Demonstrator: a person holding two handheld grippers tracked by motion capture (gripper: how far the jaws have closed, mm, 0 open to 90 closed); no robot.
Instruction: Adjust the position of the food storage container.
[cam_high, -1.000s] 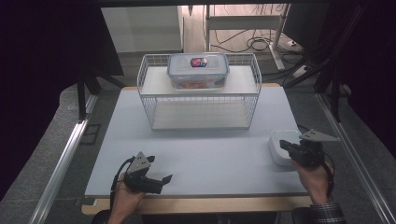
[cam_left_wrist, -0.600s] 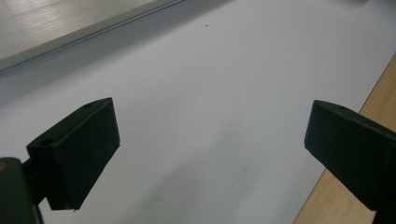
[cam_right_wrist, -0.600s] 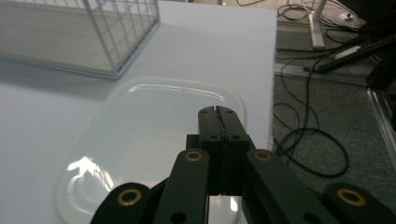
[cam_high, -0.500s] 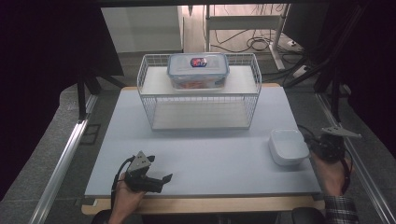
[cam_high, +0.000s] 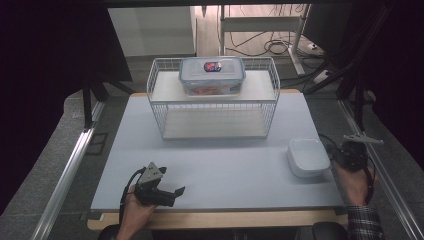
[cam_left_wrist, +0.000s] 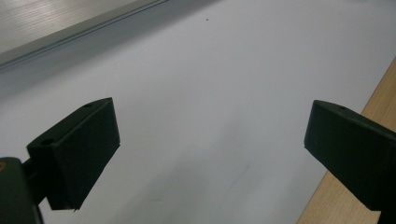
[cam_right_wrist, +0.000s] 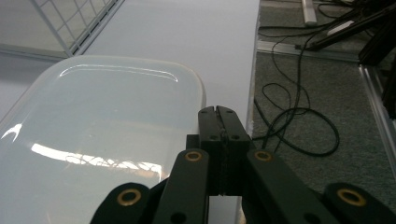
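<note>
The right claw (cam_high: 345, 152) is sitting at the worktop's (cam_high: 225, 165) right edge, jaws pressed together and empty, just beside the white lidded container (cam_high: 308, 156). The left claw (cam_high: 167, 192) is resting near the front edge, jaws spread apart. The right forearm is running out of frame. A wire rack (cam_high: 215, 107) is standing behind.

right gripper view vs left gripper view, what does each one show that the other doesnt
The right gripper view has the white lidded container close beside the shut right claw, a corner of the wire rack, and cables on the grey floor. The left gripper view has the left claw wide open with nothing between its jaws, and the table's wooden edge at the right. Both look along black jaws over the pale grey table top.
</note>
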